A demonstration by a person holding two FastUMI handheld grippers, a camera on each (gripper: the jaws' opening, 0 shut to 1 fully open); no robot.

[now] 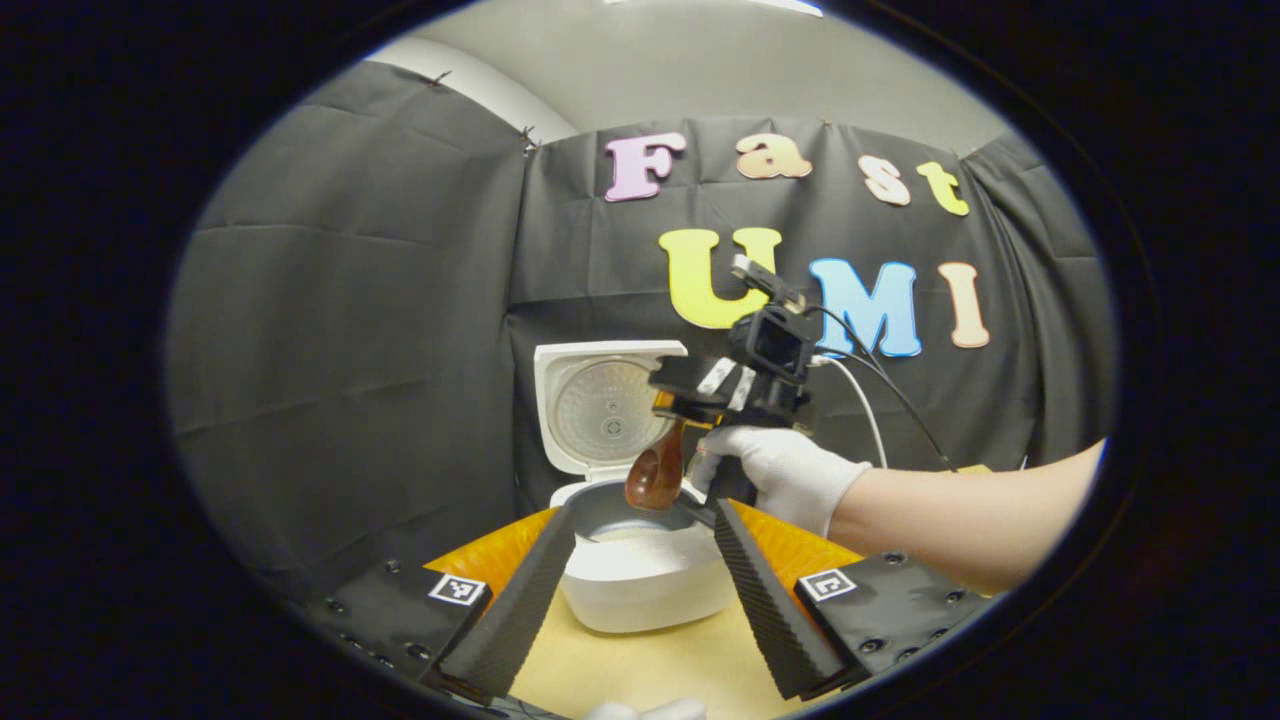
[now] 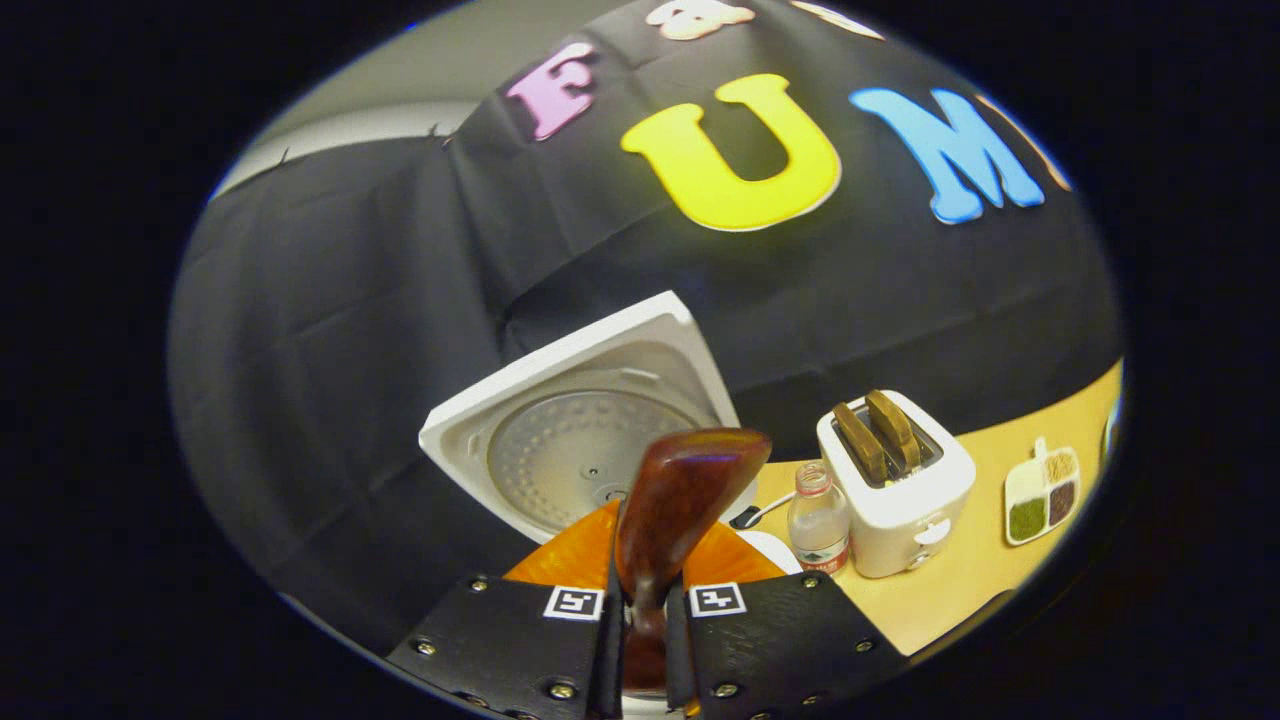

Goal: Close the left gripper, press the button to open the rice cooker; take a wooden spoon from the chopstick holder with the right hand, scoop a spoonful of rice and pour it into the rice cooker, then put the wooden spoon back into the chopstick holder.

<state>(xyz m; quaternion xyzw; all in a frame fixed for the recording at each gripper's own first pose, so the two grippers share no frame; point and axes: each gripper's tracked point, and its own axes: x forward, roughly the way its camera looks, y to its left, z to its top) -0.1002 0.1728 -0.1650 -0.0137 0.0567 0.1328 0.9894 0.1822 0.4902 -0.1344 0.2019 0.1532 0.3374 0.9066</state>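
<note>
Right tongs (image 2: 640, 630) pinch the wooden spoon (image 2: 680, 500) by its handle, bowl hanging over the open rice cooker (image 1: 640, 570) on the worktop (image 1: 650, 665). Left tongs (image 1: 645, 600) spread, holding nothing.

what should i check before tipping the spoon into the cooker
1. Rice cooker lid open: ok, standing upright.
2. Right gripper clamped on the wooden spoon handle: ok.
3. Spoon bowl over the inner pot: ok, seen from the left gripper view.
4. Rice still in the spoon: cannot tell.
5. Left gripper clear of the pot: ok, open and held back.
6. Water bottle and toaster out of the path: ok, off to the side.
</note>
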